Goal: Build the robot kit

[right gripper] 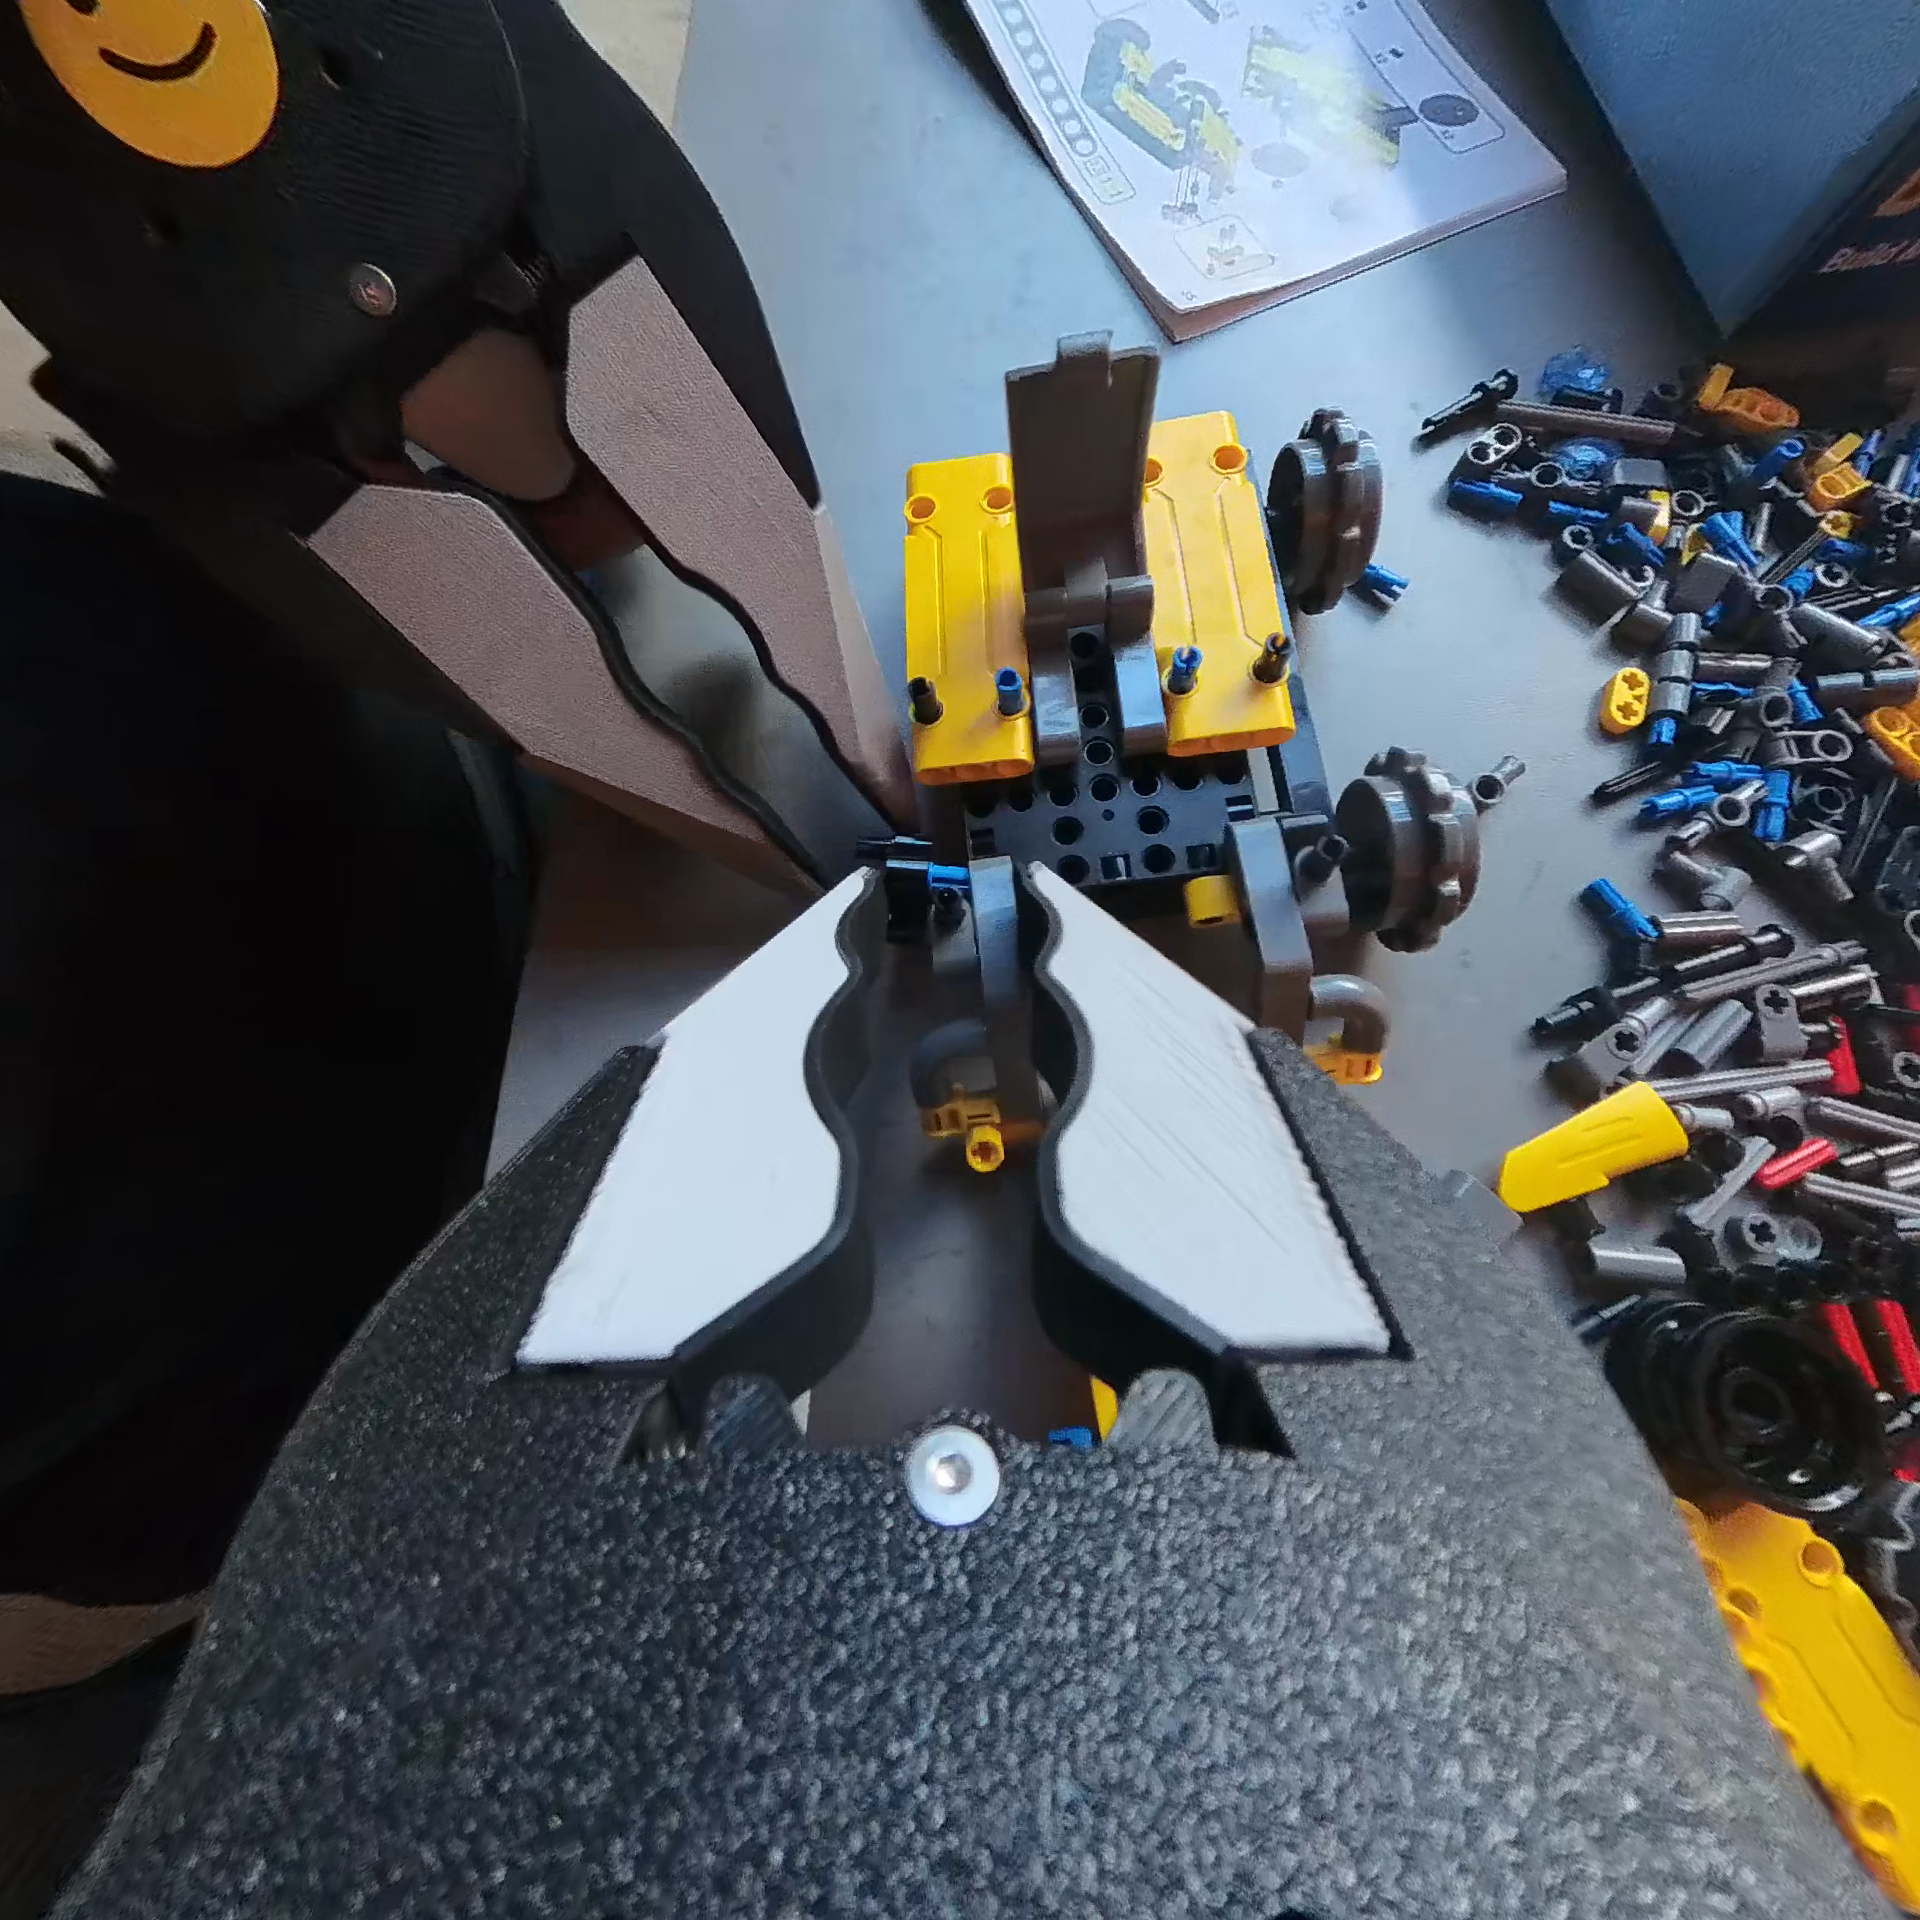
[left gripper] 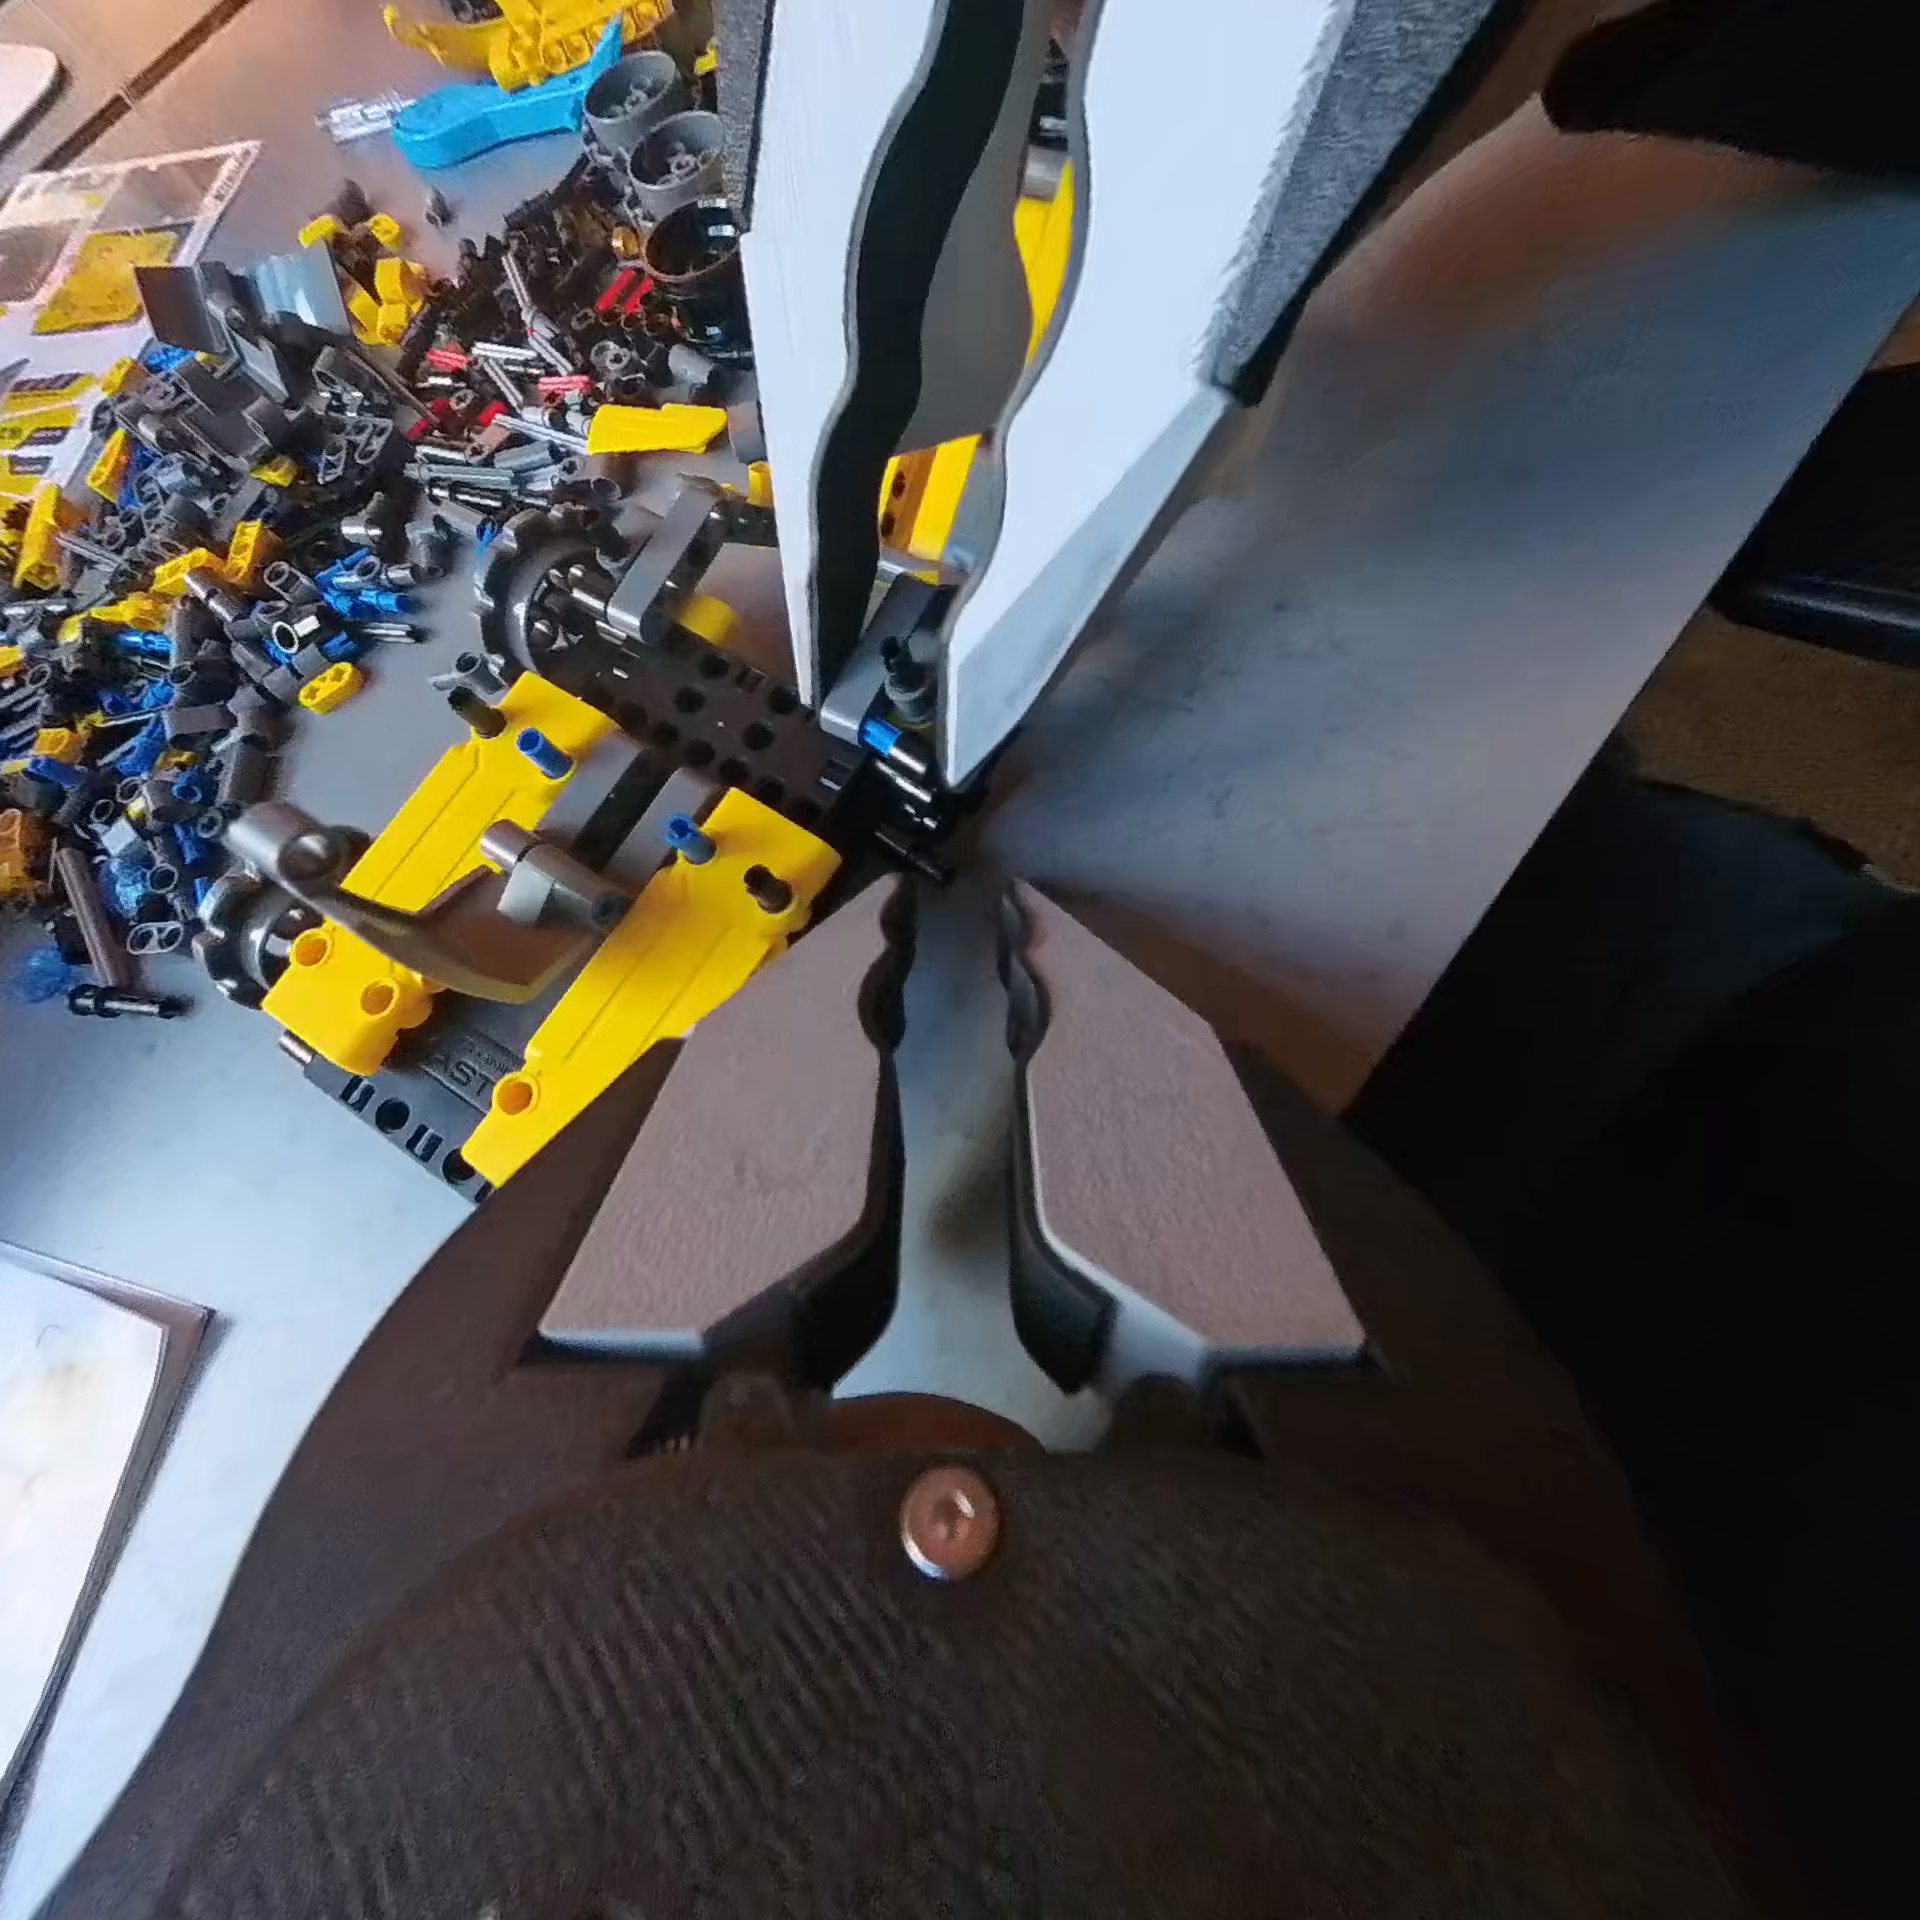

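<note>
A partly built brick model with yellow panels [left gripper: 665,935] [right gripper: 966,623], a black holed base and dark grey toothed wheels [right gripper: 1403,862] sits on the grey table. My right gripper [right gripper: 951,878], with white fingers, is shut on a dark grey beam [right gripper: 997,935] at the model's near end. It also shows in the left wrist view [left gripper: 888,743], coming in from above. My left gripper [left gripper: 956,888], with brown fingers, has its tips closed to a narrow gap on a black pin [left gripper: 928,854] at the model's corner. It also shows in the right wrist view [right gripper: 868,847].
A loose pile of small grey, blue, black and yellow parts [right gripper: 1714,675] [left gripper: 208,675] lies beside the model. An instruction booklet [right gripper: 1278,135] and a blue box [right gripper: 1766,156] lie beyond it. A black tyre [right gripper: 1756,1392] and a long yellow piece [right gripper: 1818,1683] are near. The table edge [left gripper: 1558,727] is close. My left and right fingertips are right by each other. Both grippers' tips are roughly 20 cm from the long yellow piece [right gripper: 1818,1683].
</note>
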A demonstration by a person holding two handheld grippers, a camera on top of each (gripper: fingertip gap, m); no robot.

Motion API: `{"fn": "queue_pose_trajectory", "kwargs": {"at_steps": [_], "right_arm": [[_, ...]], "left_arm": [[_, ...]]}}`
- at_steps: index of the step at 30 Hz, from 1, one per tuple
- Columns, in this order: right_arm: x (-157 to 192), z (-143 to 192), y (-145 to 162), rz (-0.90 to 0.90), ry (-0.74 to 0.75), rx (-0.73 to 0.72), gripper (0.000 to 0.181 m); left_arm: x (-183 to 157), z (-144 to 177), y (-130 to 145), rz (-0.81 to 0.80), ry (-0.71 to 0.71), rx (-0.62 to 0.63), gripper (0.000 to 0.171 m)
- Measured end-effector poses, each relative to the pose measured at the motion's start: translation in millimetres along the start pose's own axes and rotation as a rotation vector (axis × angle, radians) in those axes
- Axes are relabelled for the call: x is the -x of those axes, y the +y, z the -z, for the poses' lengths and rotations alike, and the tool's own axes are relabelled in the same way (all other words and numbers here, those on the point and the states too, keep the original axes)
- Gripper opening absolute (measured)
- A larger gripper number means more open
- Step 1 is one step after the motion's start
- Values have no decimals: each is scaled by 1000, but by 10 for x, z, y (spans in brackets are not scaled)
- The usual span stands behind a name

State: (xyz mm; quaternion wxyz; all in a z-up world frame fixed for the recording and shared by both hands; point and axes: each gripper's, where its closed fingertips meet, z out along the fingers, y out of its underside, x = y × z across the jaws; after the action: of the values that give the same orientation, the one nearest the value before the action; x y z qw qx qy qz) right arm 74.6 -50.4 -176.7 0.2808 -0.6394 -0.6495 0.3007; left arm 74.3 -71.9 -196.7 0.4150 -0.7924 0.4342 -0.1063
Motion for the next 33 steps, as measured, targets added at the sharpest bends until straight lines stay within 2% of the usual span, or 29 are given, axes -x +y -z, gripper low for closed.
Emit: {"fn": "queue_pose_trajectory", "kwargs": {"at_steps": [9, 16, 25, 33], "right_arm": [[-6, -11, 7, 77, 60, 21, 25], [-23, -14, 23, 120, 108, 44, 26], [-37, -2, 19, 58, 88, 1, 25], [-25, 25, 0, -106, -32, -63, 25]], "left_arm": [[36, 21, 34, 140, 78, 8, 16], [17, -75, -11, 142, 112, 31, 8], [52, -105, -19, 165, 125, 39, 4], [59, -116, -23, 159, 118, 37, 3]]}}
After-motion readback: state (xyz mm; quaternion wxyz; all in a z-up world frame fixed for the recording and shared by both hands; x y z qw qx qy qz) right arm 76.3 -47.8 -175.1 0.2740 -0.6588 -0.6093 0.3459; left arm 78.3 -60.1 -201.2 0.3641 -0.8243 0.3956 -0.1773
